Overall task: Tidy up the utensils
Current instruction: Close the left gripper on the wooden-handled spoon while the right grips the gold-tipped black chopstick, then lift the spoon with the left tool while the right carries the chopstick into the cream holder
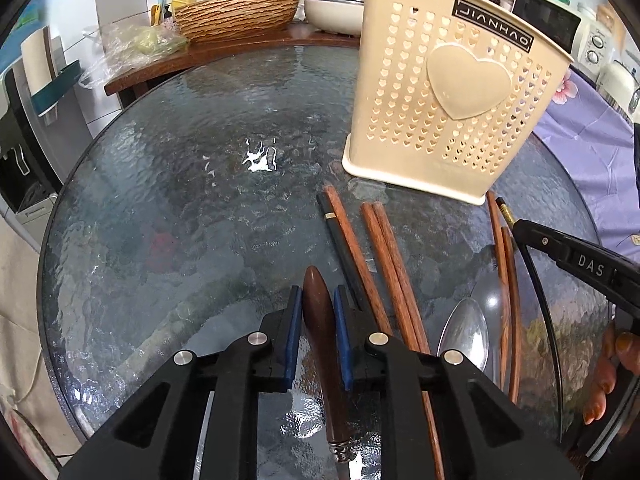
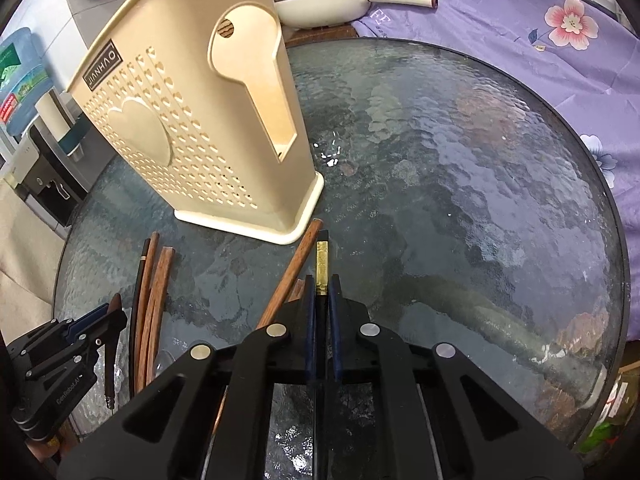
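A cream perforated utensil holder (image 1: 452, 100) stands upright on the round glass table (image 1: 180, 200); it also shows in the right wrist view (image 2: 192, 136). My left gripper (image 1: 317, 296) is shut on the dark wooden handle of a knife (image 1: 320, 320) low over the table. Brown chopsticks (image 1: 384, 264), a black chopstick (image 1: 340, 240) and a metal spoon (image 1: 466, 332) lie to its right. My right gripper (image 2: 322, 284) is shut on a black chopstick with a gold band (image 2: 322, 260), beside a brown chopstick (image 2: 292, 276), in front of the holder.
A wooden basin (image 1: 236, 14), a white pan (image 1: 332, 10) and a plastic bag (image 1: 132, 46) sit on the counter behind the table. A purple flowered cloth (image 2: 520, 28) lies past the table's far right edge. A water dispenser (image 2: 36, 128) stands at left.
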The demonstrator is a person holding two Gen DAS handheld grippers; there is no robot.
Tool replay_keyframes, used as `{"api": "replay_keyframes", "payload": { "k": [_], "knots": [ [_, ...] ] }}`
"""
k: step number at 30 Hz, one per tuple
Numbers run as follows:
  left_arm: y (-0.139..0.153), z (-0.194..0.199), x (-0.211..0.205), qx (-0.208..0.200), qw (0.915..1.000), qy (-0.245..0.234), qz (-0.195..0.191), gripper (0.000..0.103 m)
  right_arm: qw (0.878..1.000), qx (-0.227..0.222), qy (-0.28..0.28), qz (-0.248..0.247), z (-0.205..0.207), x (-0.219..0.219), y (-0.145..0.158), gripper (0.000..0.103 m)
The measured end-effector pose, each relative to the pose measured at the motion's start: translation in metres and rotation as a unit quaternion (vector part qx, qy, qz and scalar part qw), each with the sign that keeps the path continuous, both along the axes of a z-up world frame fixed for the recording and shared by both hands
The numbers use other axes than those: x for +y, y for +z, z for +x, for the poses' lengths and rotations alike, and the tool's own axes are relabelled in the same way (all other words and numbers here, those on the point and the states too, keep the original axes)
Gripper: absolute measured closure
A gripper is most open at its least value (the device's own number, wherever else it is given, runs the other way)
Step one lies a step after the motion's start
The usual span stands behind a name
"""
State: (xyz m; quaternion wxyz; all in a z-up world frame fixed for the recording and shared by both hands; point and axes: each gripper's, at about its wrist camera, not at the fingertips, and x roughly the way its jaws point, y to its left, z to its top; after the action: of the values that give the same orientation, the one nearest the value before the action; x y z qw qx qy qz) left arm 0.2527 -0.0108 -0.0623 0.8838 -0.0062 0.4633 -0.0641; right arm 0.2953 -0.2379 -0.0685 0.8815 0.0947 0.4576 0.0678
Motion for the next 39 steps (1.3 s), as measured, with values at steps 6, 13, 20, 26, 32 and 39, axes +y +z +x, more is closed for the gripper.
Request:
{"api": "replay_keyframes", "payload": {
  "k": [6,13,20,26,32,39],
  "knots": [
    [0.006,-0.002,-0.001,-0.013,0.9997,-0.006,-0.018,0.088,1.000,-0.021,0.016,0.016,-0.005,-0.002,0.008,0.096],
    [0.021,-0.008,0.002,-0.036,0.9987,-0.007,-0.036,0.088,0.998,-0.046,0.028,0.035,-0.012,-0.002,0.023,0.096],
    [0.037,-0.015,0.006,-0.059,0.9971,-0.006,-0.047,0.088,0.995,-0.078,0.035,0.048,-0.023,-0.006,0.040,0.096],
    [0.057,-0.029,0.011,-0.091,0.9942,-0.006,-0.059,0.088,0.989,-0.126,0.045,0.055,-0.043,-0.008,0.067,0.096],
    [0.074,-0.043,0.015,-0.115,0.9911,-0.013,-0.066,0.088,0.981,-0.170,0.071,0.062,-0.066,-0.011,0.093,0.096],
    [0.094,-0.059,0.018,-0.144,0.9870,-0.018,-0.069,0.088,0.971,-0.207,0.100,0.064,-0.091,-0.011,0.122,0.096]
  ]
}}
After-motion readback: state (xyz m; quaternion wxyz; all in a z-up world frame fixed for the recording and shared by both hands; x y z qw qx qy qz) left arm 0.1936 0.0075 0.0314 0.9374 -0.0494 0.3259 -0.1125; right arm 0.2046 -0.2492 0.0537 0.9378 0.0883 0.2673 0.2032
